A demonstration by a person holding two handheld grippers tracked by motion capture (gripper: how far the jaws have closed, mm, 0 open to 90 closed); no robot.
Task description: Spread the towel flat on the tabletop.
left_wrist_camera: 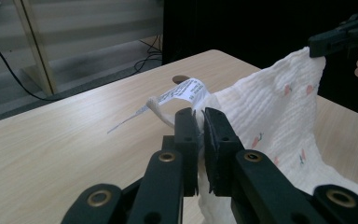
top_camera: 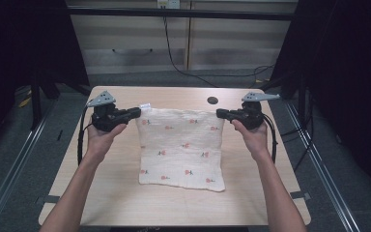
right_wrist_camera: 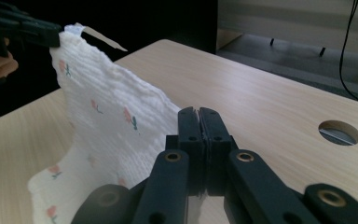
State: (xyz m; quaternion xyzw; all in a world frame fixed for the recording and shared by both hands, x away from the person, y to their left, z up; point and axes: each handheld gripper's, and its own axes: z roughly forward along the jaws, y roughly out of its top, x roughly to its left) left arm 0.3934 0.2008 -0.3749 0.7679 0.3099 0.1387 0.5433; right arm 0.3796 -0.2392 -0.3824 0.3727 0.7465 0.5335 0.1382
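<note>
Two grippers hold one cream cloth (top_camera: 181,147) by its far corners over the wooden table (top_camera: 111,193). In the high view the left gripper (top_camera: 136,113) sits at about ten o'clock from the cloth's middle and the right gripper (top_camera: 219,113) at about two o'clock, well apart, with the top edge stretched between them. Each pair of jaws is clenched on a corner of the cloth. The cloth carries small red flower prints; its upper part is lifted off the table, while its near edge, toward six o'clock, lies on the wood. A white care label (left_wrist_camera: 185,92) sticks out just past the left gripper's jaws. A round hole (top_camera: 212,100) in the table lies near twelve o'clock, just beyond the cloth's top edge.
</note>
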